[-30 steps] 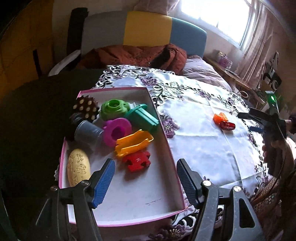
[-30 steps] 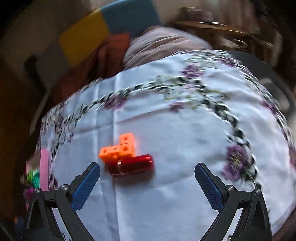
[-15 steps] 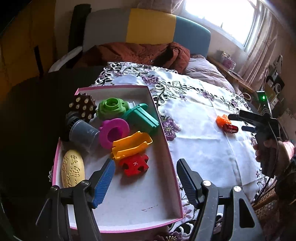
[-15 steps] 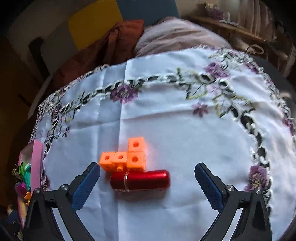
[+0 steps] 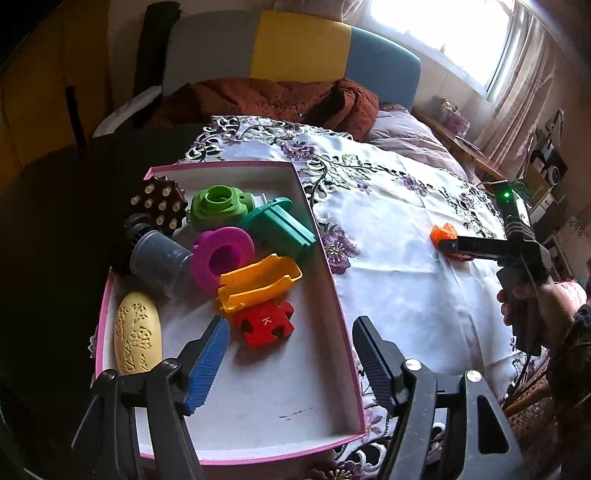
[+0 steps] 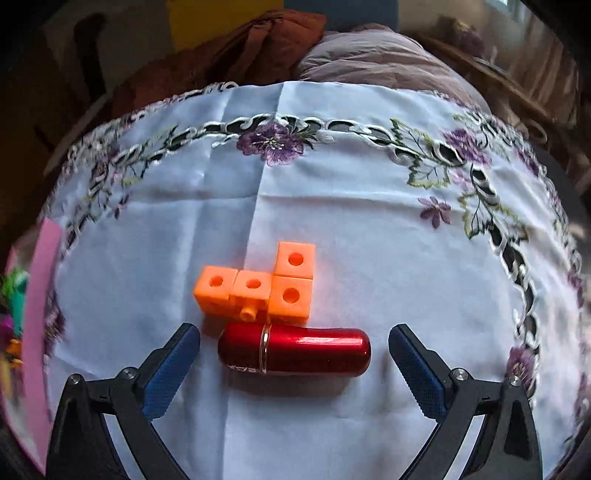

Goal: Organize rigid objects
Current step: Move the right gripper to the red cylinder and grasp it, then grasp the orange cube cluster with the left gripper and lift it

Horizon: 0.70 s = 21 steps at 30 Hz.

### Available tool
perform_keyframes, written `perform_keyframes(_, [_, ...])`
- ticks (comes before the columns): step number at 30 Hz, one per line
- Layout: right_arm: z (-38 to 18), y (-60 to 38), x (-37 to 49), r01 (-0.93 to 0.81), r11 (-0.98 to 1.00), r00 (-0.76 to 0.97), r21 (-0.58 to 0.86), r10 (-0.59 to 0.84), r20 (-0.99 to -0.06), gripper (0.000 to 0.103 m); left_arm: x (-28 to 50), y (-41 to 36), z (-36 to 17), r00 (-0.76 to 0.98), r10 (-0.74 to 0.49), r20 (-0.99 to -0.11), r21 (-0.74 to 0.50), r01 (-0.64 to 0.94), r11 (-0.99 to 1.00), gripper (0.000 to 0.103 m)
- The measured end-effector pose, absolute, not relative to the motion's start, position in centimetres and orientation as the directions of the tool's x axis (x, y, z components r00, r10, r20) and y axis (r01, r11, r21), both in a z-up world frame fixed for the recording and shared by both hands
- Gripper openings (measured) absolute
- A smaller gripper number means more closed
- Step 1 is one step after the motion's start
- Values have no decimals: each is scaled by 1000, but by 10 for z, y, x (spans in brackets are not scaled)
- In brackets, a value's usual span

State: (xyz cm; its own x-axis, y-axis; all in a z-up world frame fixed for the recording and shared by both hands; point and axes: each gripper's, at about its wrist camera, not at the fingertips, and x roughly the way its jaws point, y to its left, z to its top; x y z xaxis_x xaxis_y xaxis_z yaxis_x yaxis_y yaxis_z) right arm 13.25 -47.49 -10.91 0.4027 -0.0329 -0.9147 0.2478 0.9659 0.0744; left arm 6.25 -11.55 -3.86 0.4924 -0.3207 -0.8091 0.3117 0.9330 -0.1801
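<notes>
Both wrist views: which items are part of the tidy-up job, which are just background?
In play:
- red capsule, between the open fingers of the right gripper
- orange cube block, touching it on the cloth
- pink-rimmed box holding the sorted toys, e.g. the red puzzle piece
- left gripper, open over the box

Lying about:
- floral tablecloth
- brown jacket
- colourful headboard

Glossy red capsule lying flat, touching orange L-shaped blocks.

A home bedroom: a bed headboard, rumpled bedding and a curtained window.
</notes>
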Motion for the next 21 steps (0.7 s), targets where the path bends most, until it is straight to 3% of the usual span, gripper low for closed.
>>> perform_keyframes(2, [-110, -472, 133, 235, 971, 395, 48, -50, -917, 75, 62, -117, -37, 494, -324, -807, -180, 317, 931, 70])
perform_keyframes(8, [-108, -476, 130, 254, 966, 382, 36, -67, -922, 75, 62, -121, -33, 495, -343, -799, -189, 334, 923, 70])
perform_keyframes(10, [-106, -482, 127, 275, 961, 368, 30, -77, -927, 75, 64, -126, -31, 485, -348, -802, -194, 340, 920, 61])
perform_keyframes(21, [-108, -517, 123, 421, 906, 317, 44, -102, -943, 75, 76, -189, -27, 417, -408, -812, -208, 446, 871, 61])
